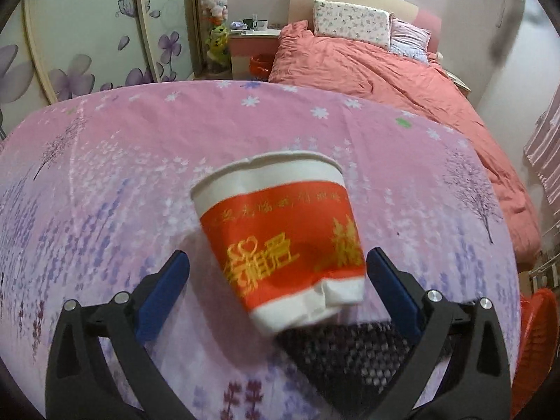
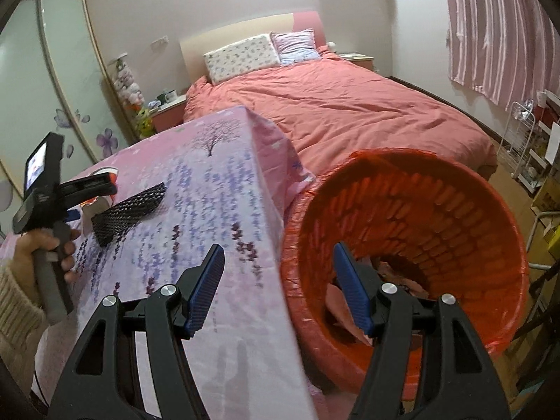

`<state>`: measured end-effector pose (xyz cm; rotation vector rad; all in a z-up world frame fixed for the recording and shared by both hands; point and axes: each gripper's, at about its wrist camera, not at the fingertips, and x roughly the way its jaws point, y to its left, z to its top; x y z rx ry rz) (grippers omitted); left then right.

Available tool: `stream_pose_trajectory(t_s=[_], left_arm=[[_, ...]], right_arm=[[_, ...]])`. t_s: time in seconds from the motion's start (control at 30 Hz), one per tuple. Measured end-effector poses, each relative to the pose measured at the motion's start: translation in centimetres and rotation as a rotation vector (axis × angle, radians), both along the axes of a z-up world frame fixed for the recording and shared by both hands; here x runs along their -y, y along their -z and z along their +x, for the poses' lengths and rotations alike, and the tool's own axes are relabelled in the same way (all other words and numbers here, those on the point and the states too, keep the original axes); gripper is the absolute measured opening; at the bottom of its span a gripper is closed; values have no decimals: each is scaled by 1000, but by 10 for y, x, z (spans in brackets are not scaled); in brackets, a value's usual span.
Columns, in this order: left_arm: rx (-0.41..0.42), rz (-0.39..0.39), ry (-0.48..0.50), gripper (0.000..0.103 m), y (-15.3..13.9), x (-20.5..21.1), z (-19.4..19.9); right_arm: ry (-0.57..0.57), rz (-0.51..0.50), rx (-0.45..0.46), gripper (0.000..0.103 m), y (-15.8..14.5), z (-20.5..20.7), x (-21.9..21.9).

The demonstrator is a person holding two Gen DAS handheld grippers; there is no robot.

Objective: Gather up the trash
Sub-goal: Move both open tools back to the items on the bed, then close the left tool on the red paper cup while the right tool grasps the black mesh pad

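A crumpled red and white paper cup (image 1: pixel 283 241) stands tilted on the pink flowered table (image 1: pixel 140 161), between the blue pads of my left gripper (image 1: pixel 276 273). The jaws are wide open and neither pad touches the cup. A black mesh piece (image 1: pixel 353 350) lies just under and in front of the cup; it also shows in the right wrist view (image 2: pixel 129 210). My right gripper (image 2: pixel 280 290) is open and empty over the table's right edge, beside the red trash basket (image 2: pixel 437 210), which holds some scraps. The left gripper (image 2: pixel 70 192) shows there at the far left, with the cup mostly hidden behind it.
A bed with a salmon cover (image 2: pixel 332 105) lies beyond the table. A nightstand (image 1: pixel 252 42) with mugs stands by the wardrobe (image 1: pixel 87 35). A wire rack (image 2: pixel 525 140) and boxes stand at the right wall. The basket sits on the floor against the table's right side.
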<state>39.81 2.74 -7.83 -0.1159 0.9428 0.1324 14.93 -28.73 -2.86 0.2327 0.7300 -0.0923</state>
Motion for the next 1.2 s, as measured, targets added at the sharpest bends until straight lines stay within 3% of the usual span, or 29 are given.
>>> stream_pose_trajectory(t_s=[0.07, 0.13, 0.2, 0.6, 0.9, 1.07, 1.2], left_arm=[[16, 14, 7, 97, 0, 0, 3], [7, 18, 32, 78, 1, -3, 6], [-2, 32, 52, 72, 3, -11, 6], [9, 152, 42, 72, 4, -97, -56], [12, 60, 53, 72, 7, -116, -57], [12, 61, 52, 73, 8, -117, -59], [12, 62, 52, 73, 8, -117, -59]], right_arm=[[-9, -2, -3, 64, 0, 2, -5], [-20, -4, -6, 64, -1, 3, -11], [-34, -8, -9, 64, -2, 4, -17], [-142, -17, -45, 64, -3, 23, -75], [-262, -49, -52, 65, 0, 57, -138], [-264, -81, -29, 89, 0, 89, -158], [-254, -97, -43, 97, 6, 109, -163]])
